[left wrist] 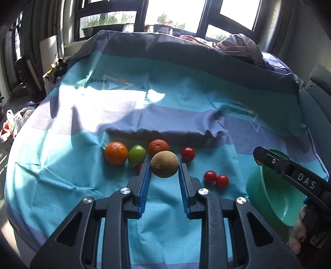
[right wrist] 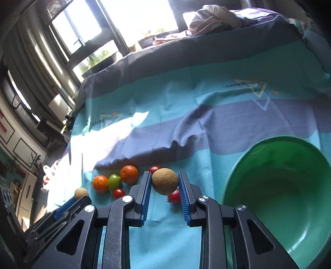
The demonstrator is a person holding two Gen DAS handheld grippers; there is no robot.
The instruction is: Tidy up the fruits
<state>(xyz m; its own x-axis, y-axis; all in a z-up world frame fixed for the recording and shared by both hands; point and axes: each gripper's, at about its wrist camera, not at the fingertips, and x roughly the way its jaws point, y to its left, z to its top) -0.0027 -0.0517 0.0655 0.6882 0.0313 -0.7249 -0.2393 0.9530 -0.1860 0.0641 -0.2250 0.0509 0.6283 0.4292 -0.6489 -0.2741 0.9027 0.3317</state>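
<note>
My left gripper (left wrist: 164, 165) is shut on a brown round fruit (left wrist: 164, 166), held a little above the striped cloth (left wrist: 82, 182). My right gripper (right wrist: 164, 174) is shut on a second brown round fruit (right wrist: 164, 181). Behind them on the cloth lie two oranges (left wrist: 115, 153) (left wrist: 158, 145), a green fruit (left wrist: 137, 154) and several cherry tomatoes (left wrist: 187, 153) (left wrist: 216, 179). A green bowl (right wrist: 258, 161) sits empty to the right. In the right wrist view the left gripper (right wrist: 79, 198) shows at lower left with its fruit (right wrist: 81, 192).
The striped blue and teal cloth covers a bed that runs back to windows (left wrist: 175, 12). A heap of clothes (left wrist: 238, 47) lies at its far right. Bags (left wrist: 12, 124) sit on the floor to the left. A hand (left wrist: 300, 233) holds the right gripper's handle.
</note>
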